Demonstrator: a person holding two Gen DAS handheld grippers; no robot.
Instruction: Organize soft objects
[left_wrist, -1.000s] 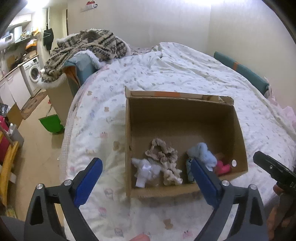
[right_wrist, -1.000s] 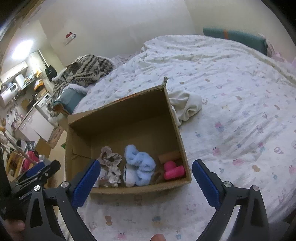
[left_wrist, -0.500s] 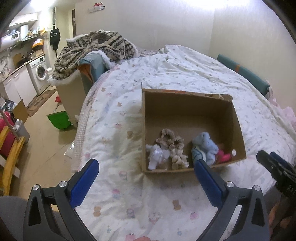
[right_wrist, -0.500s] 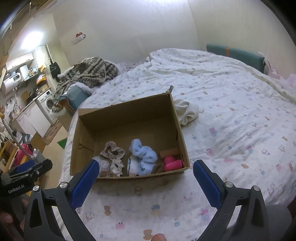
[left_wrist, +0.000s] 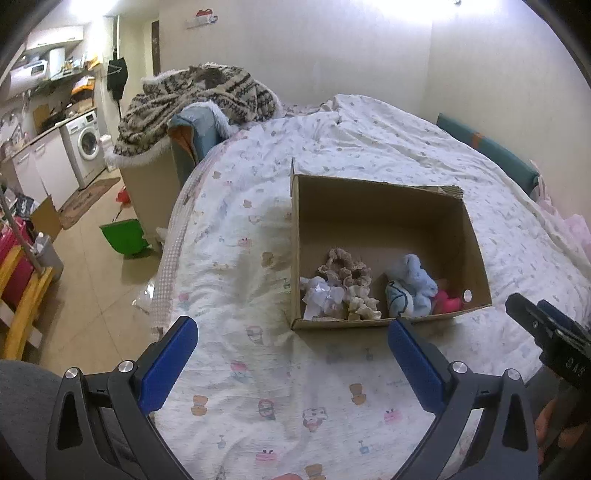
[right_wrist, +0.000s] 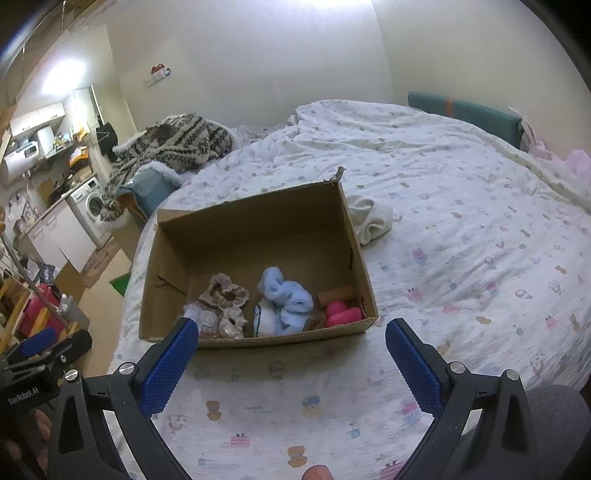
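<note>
Landmark: cardboard box (right_wrist: 258, 236), open top, sitting on the bed (right_wrist: 461, 258).

Left to right, relative to the box:
- Left tongs (left_wrist: 291, 354): short of the near wall, toward its left corner, jaws spread wide over bare quilt, nothing between them. They have just finished opening.
- Inside, near-left corner: white bow-like piece (left_wrist: 322, 295), beige scrunchies (right_wrist: 223, 295) touching it.
- Inside, middle of near wall: blue plush (right_wrist: 286, 293), bunched over something white.
- Inside, near-right corner: pink item (right_wrist: 343, 314), a tan roll just behind it. Can't tell what either is.
- Right tongs (right_wrist: 291, 354): also short of the near wall, released, empty.
- Outside, against the far right wall of the box: cream cloth (right_wrist: 371, 219), loose on the quilt. Only soft thing I see not boxed.

Judgement: the step looks like fetching that cloth. Far half of the box is free, so there's room.

How to do it well:
- Use the right tongs; they're on that side.
- Go round the right wall of the box, not over it, so the rim isn't clipped or the box shoved.
- Come down on the thickest fold, pinch cloth only. Quilt is the same colour and soft, so it's easy to grab both.
- Lift clear of the rim before crossing, drop in the empty far half.
- Left tongs can steady the near-left corner if the box slides.
</note>
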